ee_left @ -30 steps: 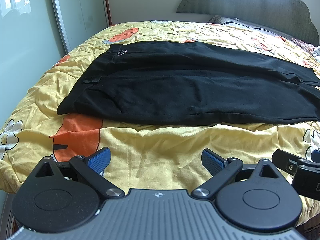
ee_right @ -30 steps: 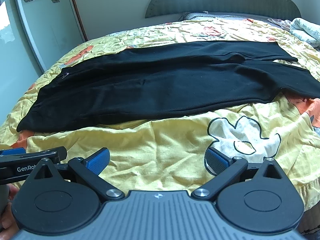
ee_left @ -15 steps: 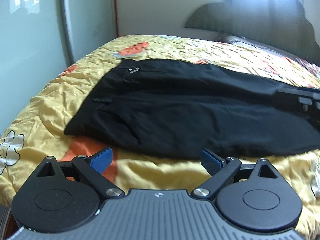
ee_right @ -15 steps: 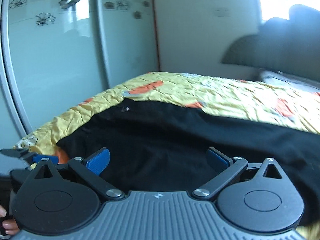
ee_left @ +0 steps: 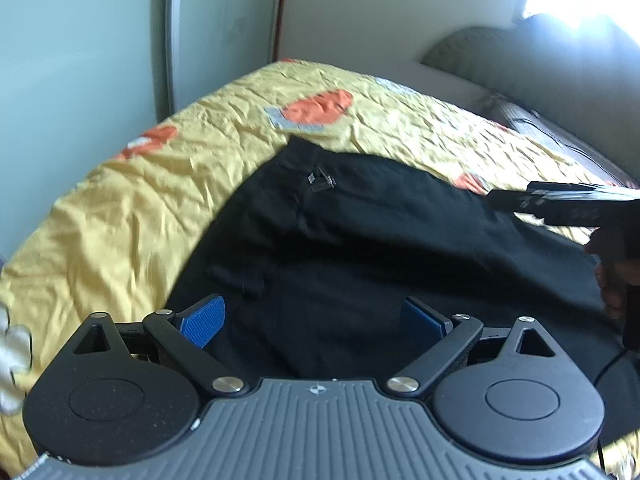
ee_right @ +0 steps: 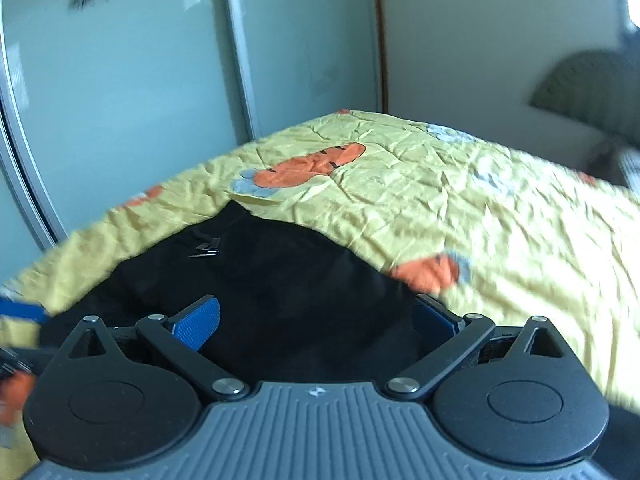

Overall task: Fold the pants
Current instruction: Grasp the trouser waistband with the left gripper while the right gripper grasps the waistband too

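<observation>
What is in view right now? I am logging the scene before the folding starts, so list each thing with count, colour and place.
pants: one, black, lying flat on the bedspread, waist end towards the wardrobe side
zip pull: one, metallic, on the pants near the waist
bedspread: one, yellow with orange and white cartoon prints, covering the bed
headboard: one, grey-green, at the far right end of the bed
wardrobe doors: pale green sliding panels behind the bed
wall: white, beside the doors
left gripper: one, black with blue pads, open over the pants
right gripper: one, black with blue pads, open over the pants
</observation>
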`<state>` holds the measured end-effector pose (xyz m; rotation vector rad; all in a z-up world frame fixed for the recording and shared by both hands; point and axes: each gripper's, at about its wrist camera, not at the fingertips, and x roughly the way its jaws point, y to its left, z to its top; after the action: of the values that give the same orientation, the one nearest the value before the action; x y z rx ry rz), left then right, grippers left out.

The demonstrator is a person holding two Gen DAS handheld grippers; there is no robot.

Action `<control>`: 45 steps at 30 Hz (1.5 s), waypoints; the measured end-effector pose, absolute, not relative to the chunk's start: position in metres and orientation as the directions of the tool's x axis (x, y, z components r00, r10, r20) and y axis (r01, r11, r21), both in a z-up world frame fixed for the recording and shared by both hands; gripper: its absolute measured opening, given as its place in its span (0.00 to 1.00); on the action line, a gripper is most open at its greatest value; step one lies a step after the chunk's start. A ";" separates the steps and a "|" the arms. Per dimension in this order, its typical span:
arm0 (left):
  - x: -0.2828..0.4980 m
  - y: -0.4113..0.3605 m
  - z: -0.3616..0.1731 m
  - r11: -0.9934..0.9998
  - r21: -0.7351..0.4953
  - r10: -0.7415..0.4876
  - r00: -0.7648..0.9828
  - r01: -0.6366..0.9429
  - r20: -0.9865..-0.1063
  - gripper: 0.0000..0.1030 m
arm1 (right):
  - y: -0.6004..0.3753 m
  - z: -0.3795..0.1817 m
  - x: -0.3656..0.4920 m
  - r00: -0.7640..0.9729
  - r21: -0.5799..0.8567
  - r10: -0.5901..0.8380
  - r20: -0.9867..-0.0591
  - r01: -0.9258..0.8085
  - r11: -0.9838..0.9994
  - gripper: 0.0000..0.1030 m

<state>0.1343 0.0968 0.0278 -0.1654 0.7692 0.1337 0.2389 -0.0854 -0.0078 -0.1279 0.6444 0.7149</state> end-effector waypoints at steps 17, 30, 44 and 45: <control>0.249 0.109 0.030 0.974 -0.115 0.047 0.674 -0.194 -0.737 0.94 | -0.036 -0.057 0.360 0.306 0.159 0.639 -0.705 -0.810 0.564 0.14; 0.329 0.153 0.014 0.711 -0.634 -0.358 0.618 -0.306 -0.700 0.91 | -0.006 -0.046 0.167 0.673 -0.599 0.576 -0.464 -0.717 0.356 0.07; 0.294 0.155 -0.005 0.627 -0.705 -0.379 0.662 -0.331 -0.647 0.06 | -0.009 -0.049 0.151 0.715 -0.588 0.538 -0.446 -0.687 0.426 0.25; 0.288 0.154 -0.003 0.628 -0.706 -0.376 0.667 -0.327 -0.643 0.05 | -0.007 -0.051 0.152 0.738 -0.604 0.522 -0.427 -0.662 0.443 0.31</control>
<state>0.2875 0.1541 -0.0034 -0.9222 0.8728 -0.0327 0.1521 -0.0067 -0.0508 -0.8326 0.1874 0.7399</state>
